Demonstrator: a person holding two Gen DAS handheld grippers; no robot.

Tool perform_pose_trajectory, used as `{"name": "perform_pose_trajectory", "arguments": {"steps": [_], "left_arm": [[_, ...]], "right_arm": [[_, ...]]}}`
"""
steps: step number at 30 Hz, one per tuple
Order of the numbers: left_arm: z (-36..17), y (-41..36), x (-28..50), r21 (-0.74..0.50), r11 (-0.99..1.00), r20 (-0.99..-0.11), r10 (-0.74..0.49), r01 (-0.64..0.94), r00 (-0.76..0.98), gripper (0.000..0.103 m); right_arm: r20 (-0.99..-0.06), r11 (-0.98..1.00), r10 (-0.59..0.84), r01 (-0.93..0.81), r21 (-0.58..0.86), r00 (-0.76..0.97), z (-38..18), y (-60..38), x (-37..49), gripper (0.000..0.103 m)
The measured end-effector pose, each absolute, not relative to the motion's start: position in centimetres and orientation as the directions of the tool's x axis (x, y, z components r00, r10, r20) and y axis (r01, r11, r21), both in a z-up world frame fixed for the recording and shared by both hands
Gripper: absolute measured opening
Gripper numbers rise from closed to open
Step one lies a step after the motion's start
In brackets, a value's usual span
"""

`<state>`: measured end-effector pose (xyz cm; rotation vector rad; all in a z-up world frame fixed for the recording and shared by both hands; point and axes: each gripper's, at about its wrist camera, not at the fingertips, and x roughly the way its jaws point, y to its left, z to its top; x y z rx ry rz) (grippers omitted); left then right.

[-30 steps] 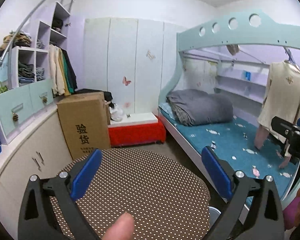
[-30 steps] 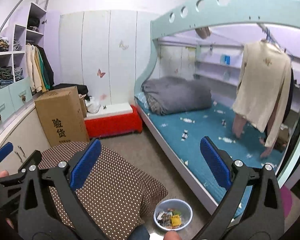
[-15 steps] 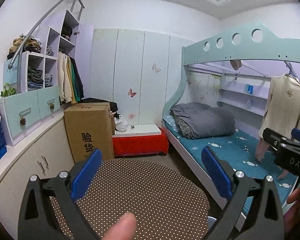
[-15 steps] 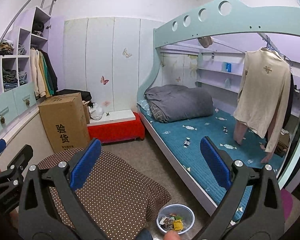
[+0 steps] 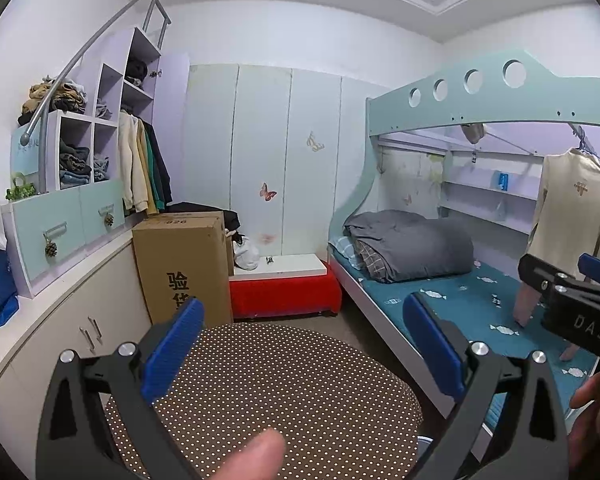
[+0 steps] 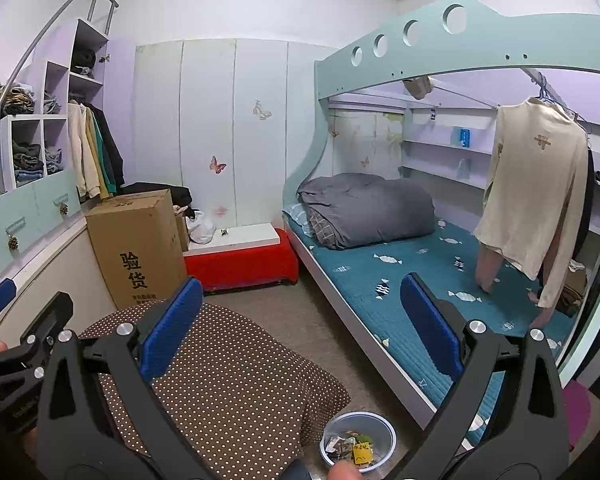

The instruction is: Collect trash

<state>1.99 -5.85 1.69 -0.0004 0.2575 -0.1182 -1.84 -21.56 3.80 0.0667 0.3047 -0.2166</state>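
Observation:
A small blue trash bin (image 6: pixel 358 440) stands on the floor beside the bed, with several wrappers and scraps (image 6: pixel 350 448) inside. Its rim barely shows in the left wrist view (image 5: pixel 424 442). My left gripper (image 5: pixel 300 344) is open and empty, held above a round table with a brown dotted cloth (image 5: pixel 268 384). My right gripper (image 6: pixel 300 322) is open and empty, above the table's right side (image 6: pixel 228 384) and higher than the bin. The right gripper also shows at the right edge of the left wrist view (image 5: pixel 572 300).
A bunk bed with a teal mattress (image 6: pixel 420 264) and a grey folded quilt (image 6: pixel 364 208) fills the right. A cardboard box (image 6: pixel 136 248) and a red bench (image 6: pixel 240 260) stand at the back. Cabinets and shelves (image 5: pixel 60 240) line the left. A cream garment (image 6: pixel 536 196) hangs over the bed.
Both grippers have tilted upward, so more wall and ceiling show. Both stay open and empty. The bin has slid lower in the right wrist view.

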Motion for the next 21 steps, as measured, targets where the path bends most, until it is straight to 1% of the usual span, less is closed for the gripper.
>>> {"name": "perform_pose_trajectory", "arguments": {"steps": [21], "left_arm": [[2.04,-5.05,1.97,-0.024,0.994,-0.250,-0.108,0.105,0.962,0.098]], "right_arm": [[-0.305,0.978,-0.183,0.204,0.039,0.935,4.20,-20.88,-1.45,0.097]]}}
